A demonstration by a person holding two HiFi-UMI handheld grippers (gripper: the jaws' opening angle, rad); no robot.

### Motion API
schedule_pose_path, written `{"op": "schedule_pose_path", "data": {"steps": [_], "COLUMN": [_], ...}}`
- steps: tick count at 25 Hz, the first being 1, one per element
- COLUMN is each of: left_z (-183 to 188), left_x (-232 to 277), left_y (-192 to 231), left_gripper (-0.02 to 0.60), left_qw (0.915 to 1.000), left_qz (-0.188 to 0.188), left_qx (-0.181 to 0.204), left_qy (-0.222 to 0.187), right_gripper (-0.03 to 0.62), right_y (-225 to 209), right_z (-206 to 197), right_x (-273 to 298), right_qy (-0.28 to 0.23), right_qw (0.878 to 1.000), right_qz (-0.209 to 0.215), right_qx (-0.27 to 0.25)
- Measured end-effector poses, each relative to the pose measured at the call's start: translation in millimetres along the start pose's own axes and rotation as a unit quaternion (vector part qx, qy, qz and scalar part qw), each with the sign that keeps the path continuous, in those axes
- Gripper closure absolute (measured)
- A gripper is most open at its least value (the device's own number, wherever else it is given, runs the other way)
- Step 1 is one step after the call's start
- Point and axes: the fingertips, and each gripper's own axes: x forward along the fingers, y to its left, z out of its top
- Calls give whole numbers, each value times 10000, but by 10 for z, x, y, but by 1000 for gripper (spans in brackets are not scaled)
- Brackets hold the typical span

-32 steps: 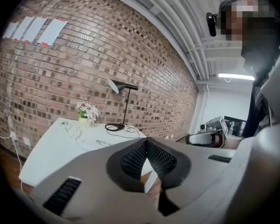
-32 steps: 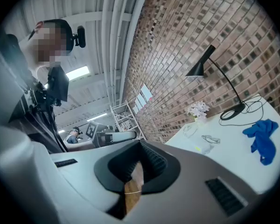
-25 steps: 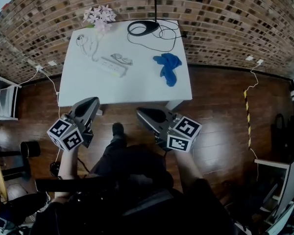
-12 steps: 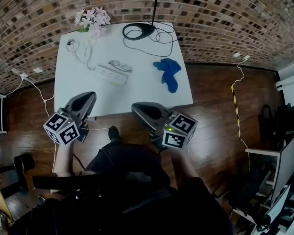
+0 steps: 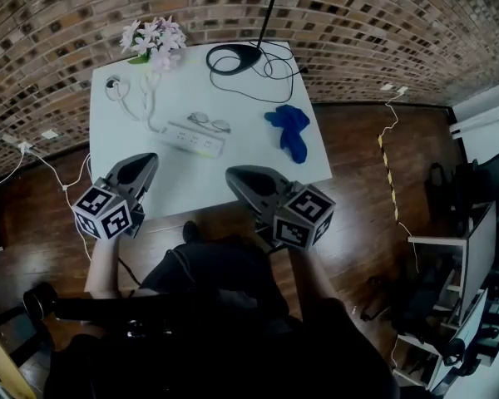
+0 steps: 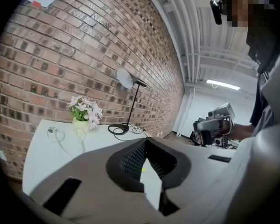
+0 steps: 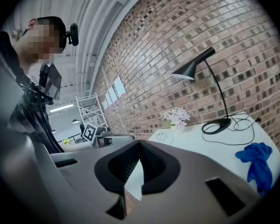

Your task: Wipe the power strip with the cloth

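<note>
Hovering over the smooth white worktop's (image 5: 187,181) near edge, the left hand-held gripper (image 5: 144,163) and right hand-held gripper (image 5: 238,178) are both closed on nothing. The soft, crumpled blue cloth (image 5: 289,130) lies right of the long white power strip (image 5: 191,140). Wiping could knock the thin-framed eyeglasses (image 5: 209,123) just beside the strip.

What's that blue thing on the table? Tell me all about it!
It is a blue cloth, soft-looking and crumpled into a bunched heap with a tail trailing toward the near edge. It lies on the right side of the white table, apart from the lamp base and the power strip. Nothing else touches it.
</note>
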Motion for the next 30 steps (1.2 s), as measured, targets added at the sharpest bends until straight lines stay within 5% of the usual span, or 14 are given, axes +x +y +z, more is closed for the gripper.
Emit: {"op": "schedule_pose_path", "data": {"steps": [9, 18, 23, 24, 26, 30], "left_z": [-102, 82, 65, 51, 44, 32], "left_x": [340, 692, 1006, 1079, 1243, 1566], "left_y": [347, 289, 264, 245, 190, 60], "left_gripper": [591, 591, 591, 591, 591, 591], "left_qw": [9994, 9983, 9961, 9954, 9941, 9904], "left_qz": [-217, -506, -697, -746, -863, -1115], "left_qx": [49, 216, 289, 320, 354, 418], "left_qy": [275, 214, 453, 505, 560, 702], "right_gripper": [588, 588, 559, 540, 399, 397], "right_y": [-339, -704, -1123, -1196, -1346, -1644], "right_z": [72, 50, 207, 214, 189, 132], "right_x": [-121, 114, 135, 122, 95, -49], "right_qy": [62, 276, 65, 75, 234, 385], "right_qw": [9937, 9938, 9887, 9872, 9841, 9777], "right_qz": [-1091, -1015, -1409, -1493, -1632, -1946], "right_qx": [-266, -371, -502, -560, -661, -697]}}
